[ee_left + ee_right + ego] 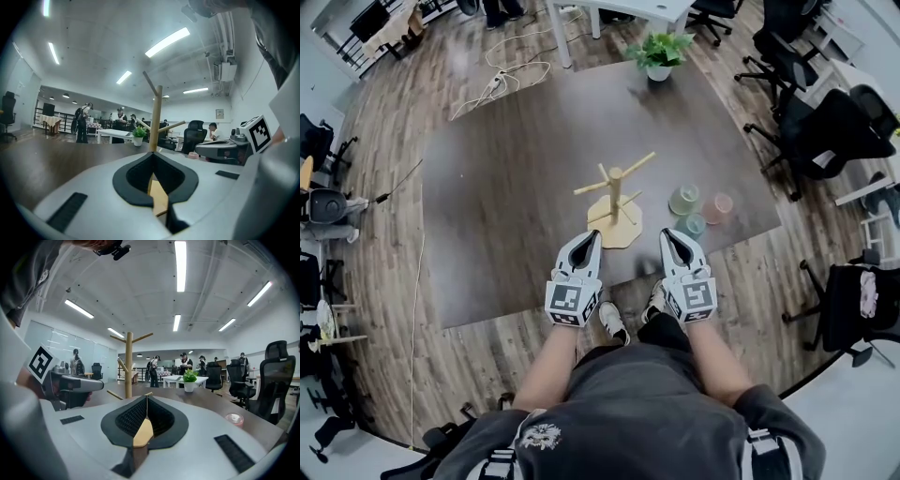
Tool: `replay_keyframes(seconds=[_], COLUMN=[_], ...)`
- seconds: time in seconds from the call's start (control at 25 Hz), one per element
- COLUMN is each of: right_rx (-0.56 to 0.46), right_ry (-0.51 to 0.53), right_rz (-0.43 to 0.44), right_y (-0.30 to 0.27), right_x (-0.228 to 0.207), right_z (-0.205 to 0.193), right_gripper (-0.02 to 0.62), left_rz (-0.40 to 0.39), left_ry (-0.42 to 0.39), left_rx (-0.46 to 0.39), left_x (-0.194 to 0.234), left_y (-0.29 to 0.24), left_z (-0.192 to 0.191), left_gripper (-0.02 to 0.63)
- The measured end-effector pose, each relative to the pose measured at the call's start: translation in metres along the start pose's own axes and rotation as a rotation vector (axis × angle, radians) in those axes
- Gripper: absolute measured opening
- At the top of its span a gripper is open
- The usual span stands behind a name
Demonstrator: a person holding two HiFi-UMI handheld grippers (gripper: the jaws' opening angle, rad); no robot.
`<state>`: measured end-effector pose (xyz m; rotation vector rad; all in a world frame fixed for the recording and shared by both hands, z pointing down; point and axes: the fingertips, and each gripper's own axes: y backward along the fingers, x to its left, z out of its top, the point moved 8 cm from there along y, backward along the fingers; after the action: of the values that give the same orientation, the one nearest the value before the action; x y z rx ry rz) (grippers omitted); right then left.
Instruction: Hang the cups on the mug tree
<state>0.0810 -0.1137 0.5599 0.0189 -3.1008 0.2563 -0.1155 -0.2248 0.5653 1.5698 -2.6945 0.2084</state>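
Mug tree foot — mostly behind the left tongs, likewise behind the right tongs

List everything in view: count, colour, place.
table: 1, dark brown, centre of the head view
mug tree: 1, light wood, upright on the table just beyond the grippers
cups: 3, green, pink and pale teal, clustered on the table right of the mug tree, none hung
potted plant: 1, green in a white pot, far table edge
office chairs: several, black, around the room
cable: white, on the floor beyond the table
left gripper: 1, white-grey, shut, empty
right gripper: 1, white-grey, shut, empty
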Motion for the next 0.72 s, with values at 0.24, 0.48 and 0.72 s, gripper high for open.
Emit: replay_keyframes(seconds=[0.24, 0.48, 0.72], right_rx=[-0.001, 0.021, 0.062], right_ry=[-0.032, -0.049, -0.072], right_rz=[-0.026, -0.097, -0.16], right_y=[0.005, 0.021, 0.029], right_x=[-0.014, -0.03, -0.043], right_z=[-0.011, -0.024, -0.037], right_gripper=[0.028, 0.028, 0.082], left_rz=[-0.036, -0.101, -0.171], left_ry=[-0.01, -0.016, -0.023], left_rx=[0.021, 0.038, 0.066], left_x=[-0.011, -0.034, -0.055], left_y=[-0.01, -0.029, -0.042], left_z=[-0.011, -0.019, -0.027], left_gripper=[0.008, 0.008, 0.008])
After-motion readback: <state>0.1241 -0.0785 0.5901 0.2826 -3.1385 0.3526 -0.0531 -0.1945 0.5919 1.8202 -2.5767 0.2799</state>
